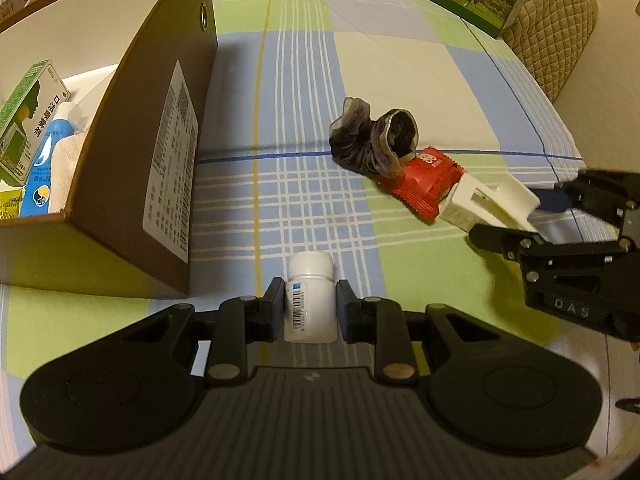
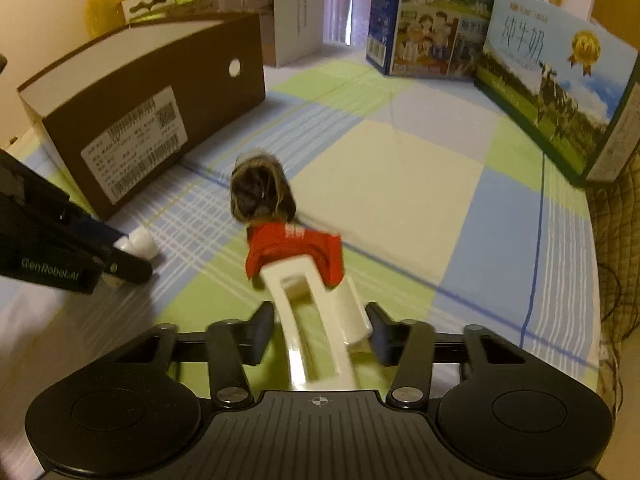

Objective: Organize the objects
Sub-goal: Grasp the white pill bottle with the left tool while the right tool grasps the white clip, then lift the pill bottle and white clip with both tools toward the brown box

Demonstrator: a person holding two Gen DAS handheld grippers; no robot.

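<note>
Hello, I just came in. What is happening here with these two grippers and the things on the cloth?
A person is tidying small items with two handheld grippers. The left gripper has its fingers around a white pill bottle lying beside the brown box, which already holds a few packages. The right gripper is around a white clip that touches a red packet. A dark scrunchie lies against the packet on the checked cloth.
</note>
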